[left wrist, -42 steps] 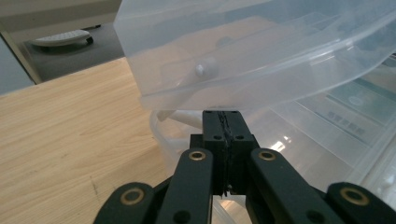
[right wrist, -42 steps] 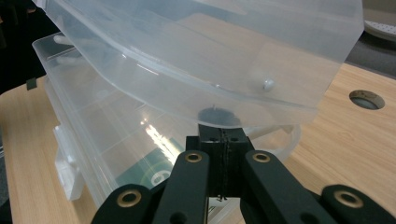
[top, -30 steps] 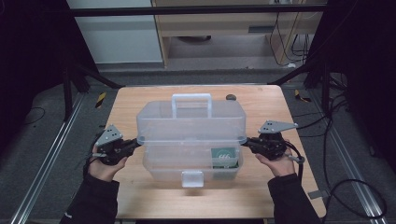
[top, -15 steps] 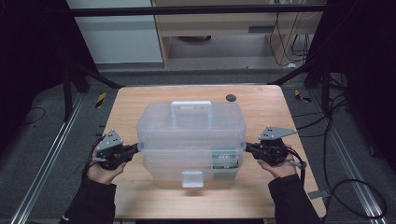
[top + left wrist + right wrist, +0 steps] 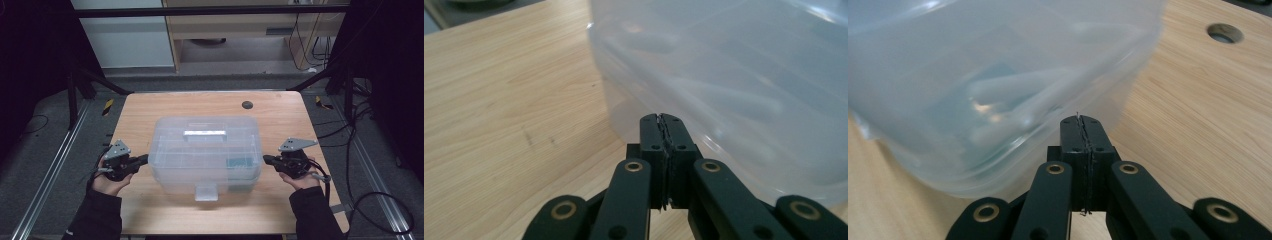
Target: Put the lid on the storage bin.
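Observation:
A translucent plastic box (image 5: 205, 150) with a lid handle (image 5: 204, 133) and a front latch (image 5: 206, 191) stands in the middle of the wooden table (image 5: 150, 107). Something teal (image 5: 239, 162) shows through its right end. My left gripper (image 5: 145, 159) is shut, and its tip meets the box's left wall low down. My right gripper (image 5: 265, 159) is shut too, and points at the right wall. In the left gripper view the closed jaws (image 5: 660, 117) sit just under the box (image 5: 749, 75). In the right gripper view the closed jaws (image 5: 1079, 119) sit at the box's (image 5: 973, 75) lower edge. I cannot tell if either tip touches.
A round hole (image 5: 247, 105) lies in the tabletop behind the box, also seen in the right gripper view as the hole (image 5: 1225, 33). Bare wood runs along the table's front and back. Metal rails and cables flank the table on the floor.
The box has come down from a raised position onto the table. Both grippers have sunk with it at its two ends, still shut.

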A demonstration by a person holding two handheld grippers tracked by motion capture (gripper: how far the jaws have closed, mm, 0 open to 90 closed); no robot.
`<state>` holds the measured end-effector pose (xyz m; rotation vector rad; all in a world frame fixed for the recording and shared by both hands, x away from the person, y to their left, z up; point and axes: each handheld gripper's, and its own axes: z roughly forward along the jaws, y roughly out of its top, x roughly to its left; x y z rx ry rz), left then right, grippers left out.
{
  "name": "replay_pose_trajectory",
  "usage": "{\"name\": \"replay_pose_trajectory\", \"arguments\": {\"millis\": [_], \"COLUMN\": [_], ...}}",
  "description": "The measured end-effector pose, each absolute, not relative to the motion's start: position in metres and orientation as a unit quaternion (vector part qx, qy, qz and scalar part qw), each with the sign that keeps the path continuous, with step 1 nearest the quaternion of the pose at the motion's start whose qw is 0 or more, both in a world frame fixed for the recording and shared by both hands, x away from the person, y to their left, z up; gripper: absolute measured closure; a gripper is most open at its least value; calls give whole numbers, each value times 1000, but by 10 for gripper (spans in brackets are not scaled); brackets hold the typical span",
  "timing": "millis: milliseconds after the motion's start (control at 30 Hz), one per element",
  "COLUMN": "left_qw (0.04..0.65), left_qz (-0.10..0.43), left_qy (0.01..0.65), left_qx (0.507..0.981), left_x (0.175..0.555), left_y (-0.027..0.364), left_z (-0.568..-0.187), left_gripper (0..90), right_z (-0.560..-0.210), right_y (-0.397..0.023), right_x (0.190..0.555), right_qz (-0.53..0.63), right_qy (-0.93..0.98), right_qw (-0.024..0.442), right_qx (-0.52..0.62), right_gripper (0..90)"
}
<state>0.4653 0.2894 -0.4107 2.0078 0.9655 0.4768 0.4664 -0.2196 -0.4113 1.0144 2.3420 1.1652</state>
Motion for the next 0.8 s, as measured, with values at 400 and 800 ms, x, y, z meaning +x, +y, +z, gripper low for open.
{"name": "replay_pose_trajectory", "arguments": {"millis": [400,800], "left_qw": [385,344], "left_qz": [227,258], "left_qy": [445,472], "left_qx": [777,769], "left_x": [481,491], "left_y": [311,332], "left_z": [-435,-454], "left_gripper": [710,494], "right_z": [-442,-460], "right_y": [-250,-276], "right_x": [483,491], "right_qz": [377,362], "right_qy": [793,769], "right_qw": [210,218], "right_qx": [430,481], "right_gripper": [722,458]}}
